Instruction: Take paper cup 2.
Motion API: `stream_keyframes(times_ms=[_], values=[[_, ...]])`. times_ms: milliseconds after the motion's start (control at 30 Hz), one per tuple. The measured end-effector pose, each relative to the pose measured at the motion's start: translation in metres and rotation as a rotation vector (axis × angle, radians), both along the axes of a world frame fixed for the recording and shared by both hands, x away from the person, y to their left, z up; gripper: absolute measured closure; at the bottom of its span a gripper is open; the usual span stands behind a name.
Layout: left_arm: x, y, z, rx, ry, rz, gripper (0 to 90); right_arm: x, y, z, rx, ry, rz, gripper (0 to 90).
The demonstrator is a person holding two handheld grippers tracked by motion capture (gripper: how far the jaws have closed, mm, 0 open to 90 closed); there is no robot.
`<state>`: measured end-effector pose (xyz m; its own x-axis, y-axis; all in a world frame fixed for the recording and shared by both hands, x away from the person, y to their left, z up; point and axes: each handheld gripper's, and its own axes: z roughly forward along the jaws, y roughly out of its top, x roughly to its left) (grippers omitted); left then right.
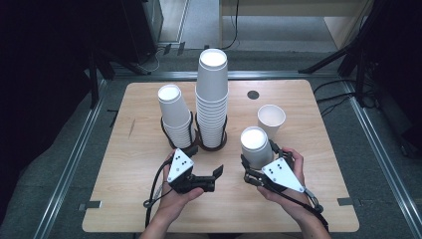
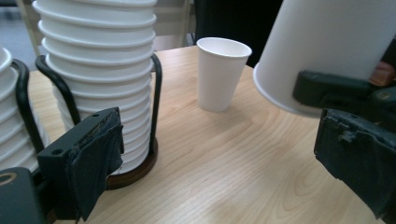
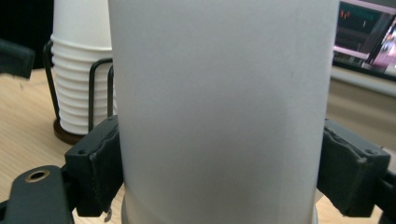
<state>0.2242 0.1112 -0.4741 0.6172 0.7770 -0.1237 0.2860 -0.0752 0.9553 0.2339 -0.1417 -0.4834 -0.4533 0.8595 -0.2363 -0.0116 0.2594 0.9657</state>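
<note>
Gripping an upside-down white paper cup (image 1: 255,146) between its fingers, the right gripper (image 1: 259,167) is sitting at the lower right of centre in the high view, a hand (image 1: 291,185) wrapped around it. In the right gripper view the black pads (image 3: 103,161) are pressing on both sides of the cup's wall. The cup is tilting, and in the left gripper view its rim is hanging just above the wooden worktop (image 1: 139,164), at the upper right of that frame. The left gripper (image 1: 216,178), at lower centre in the high view, is lying with its fingers spread apart and nothing between them. An upright single cup (image 1: 271,120) is standing just behind the held one. Two stacks of inverted cups, a tall stack (image 1: 211,94) and a shorter stack (image 1: 175,115), are standing in wire holders at the centre.
</note>
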Motion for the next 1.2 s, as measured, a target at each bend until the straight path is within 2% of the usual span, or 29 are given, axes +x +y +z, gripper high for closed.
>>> stream_keyframes(times_ms=[100,200,300,400,533,700,900,1200], values=[[-0.001,-0.001,0.002,0.006,-0.002,-0.014,1.6,0.0,0.003,-0.005,-0.076,-0.044,-0.021,13.5],[-0.002,-0.001,0.003,0.006,-0.005,-0.023,1.7,0.001,0.005,-0.012,-0.127,-0.059,-0.036,13.6],[-0.002,-0.003,0.002,0.011,-0.001,-0.018,3.7,0.0,0.007,-0.016,-0.174,-0.073,-0.027,13.5],[-0.002,-0.005,0.001,0.008,0.006,-0.032,3.8,-0.003,0.011,-0.019,-0.218,-0.112,-0.015,13.5],[-0.004,-0.008,0.002,0.0,0.009,-0.059,3.9,-0.005,0.016,-0.024,-0.303,-0.168,0.002,13.5],[-0.005,-0.009,0.002,0.009,0.01,-0.076,5.3,-0.006,0.022,-0.03,-0.34,-0.172,0.017,13.5],[-0.005,-0.012,0.001,0.014,0.018,-0.104,5.4,-0.009,0.028,-0.035,-0.419,-0.213,0.038,13.5],[-0.008,-0.019,0.002,0.034,0.028,-0.15,5.4,-0.013,0.035,-0.043,-0.482,-0.245,0.078,13.5]])
